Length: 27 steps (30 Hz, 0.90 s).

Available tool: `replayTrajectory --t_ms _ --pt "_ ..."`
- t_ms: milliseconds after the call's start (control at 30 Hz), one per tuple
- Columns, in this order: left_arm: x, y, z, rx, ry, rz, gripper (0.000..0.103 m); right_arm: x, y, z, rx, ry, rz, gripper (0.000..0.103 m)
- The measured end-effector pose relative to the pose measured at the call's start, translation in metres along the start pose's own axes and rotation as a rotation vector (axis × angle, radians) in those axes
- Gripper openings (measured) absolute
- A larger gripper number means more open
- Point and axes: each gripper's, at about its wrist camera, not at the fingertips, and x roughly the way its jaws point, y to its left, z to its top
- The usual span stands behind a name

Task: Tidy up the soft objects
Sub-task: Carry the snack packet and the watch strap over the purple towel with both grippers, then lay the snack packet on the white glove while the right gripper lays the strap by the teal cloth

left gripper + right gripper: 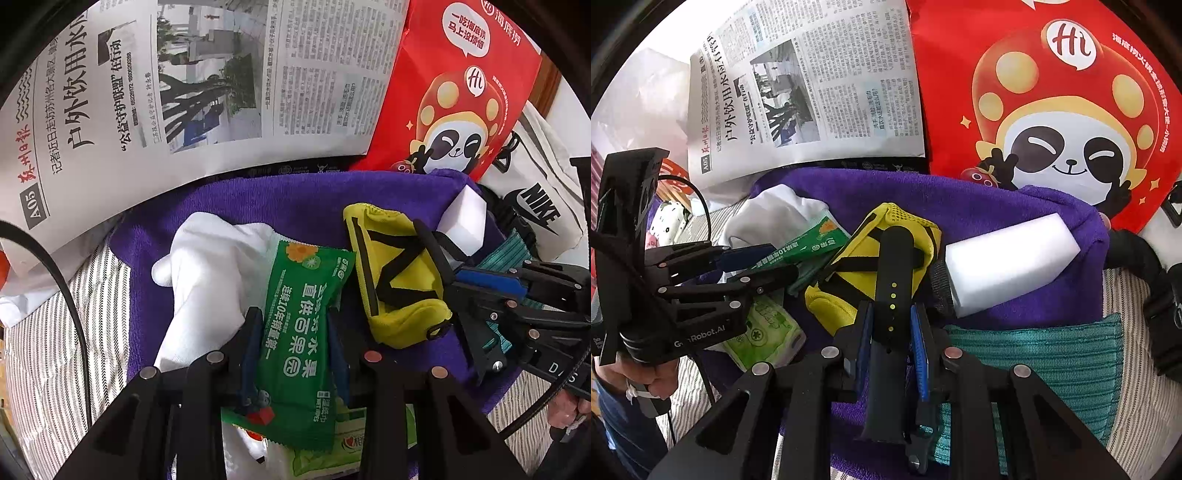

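Observation:
A purple towel (pixel 258 199) lies on the striped bed with soft things on it. My left gripper (pixel 295 321) is shut on a green wet-wipes packet (pixel 299 332), over a white cloth (pixel 214 273). A yellow pouch (pixel 399 284) with black straps lies to its right. My right gripper (pixel 892 325) is shut on a black watch strap (pixel 892 295), above the yellow pouch (pixel 857 266). A white foam block (pixel 1004 262) rests on the towel (pixel 997 203) to the right. The left gripper (pixel 757 264) shows at the left of the right wrist view, the right gripper (pixel 469 284) at the right of the left wrist view.
A newspaper (pixel 184 85) and a red panda-print bag (pixel 458 88) lie behind the towel. A teal ribbed cloth (pixel 1034 362) lies at the towel's front right. A white Nike bag (pixel 535 192) is at far right. Another green wipes pack (pixel 764 332) lies under the left gripper.

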Motion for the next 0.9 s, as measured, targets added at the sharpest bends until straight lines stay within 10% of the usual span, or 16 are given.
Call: replayTrajectory --t_ms 900 --pt "0.023 -0.006 -0.008 0.019 0.025 -0.018 0.043 0.0 -0.002 0.0 0.001 0.001 0.004 0.023"
